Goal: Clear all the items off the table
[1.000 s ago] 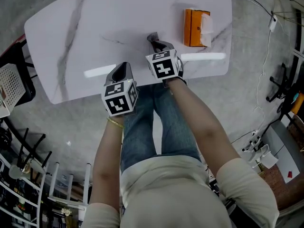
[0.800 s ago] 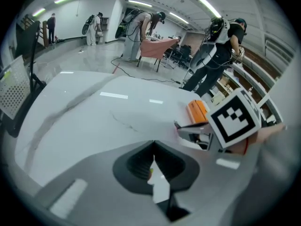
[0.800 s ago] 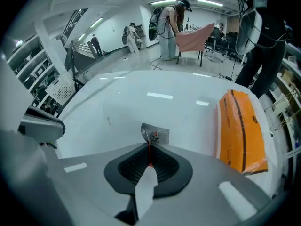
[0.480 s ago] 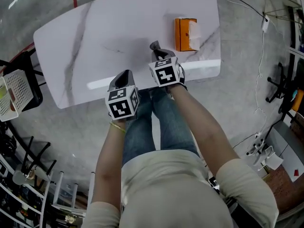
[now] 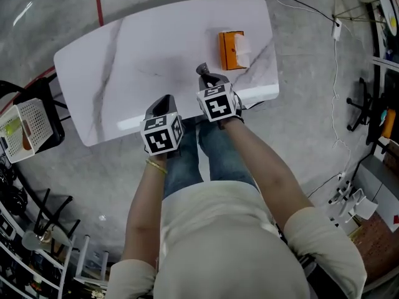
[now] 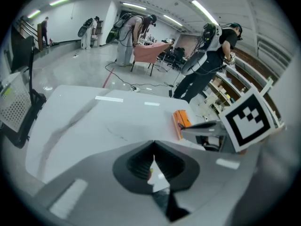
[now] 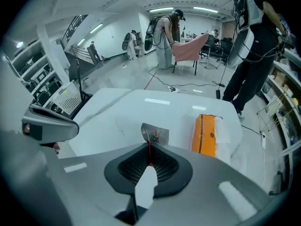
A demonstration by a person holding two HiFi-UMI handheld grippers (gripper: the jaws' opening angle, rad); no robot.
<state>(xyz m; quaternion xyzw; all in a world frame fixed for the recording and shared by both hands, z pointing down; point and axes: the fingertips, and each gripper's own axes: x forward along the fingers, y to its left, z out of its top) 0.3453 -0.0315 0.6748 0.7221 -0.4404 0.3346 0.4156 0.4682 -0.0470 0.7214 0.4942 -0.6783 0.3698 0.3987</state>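
Observation:
My right gripper [image 7: 149, 144] is shut on a small silver foil packet [image 7: 155, 133] with a red edge, held above the white marble table [image 7: 117, 109]. From the head view the packet [image 5: 201, 68] sticks out past the right gripper [image 5: 203, 72], over the table's near edge. An orange tissue box [image 5: 232, 50] lies on the table just beyond and to the right, apart from the jaws; it also shows as the tissue box [image 7: 205, 134]. My left gripper [image 6: 154, 142] is shut with nothing visible between its jaws. It hangs over the table's near edge, left of the right gripper [image 6: 207, 132].
The table [image 5: 156, 55] stands on a grey floor. A white mesh basket [image 5: 22, 126] sits on a black stand at the left. Dark racks [image 5: 37, 229] stand at lower left, and cables and stands [image 5: 368, 117] at the right. People [image 6: 136, 34] work in the background.
Both grippers have risen from the table and stayed shut, the right one still holding the packet. The table looks smaller and further away now.

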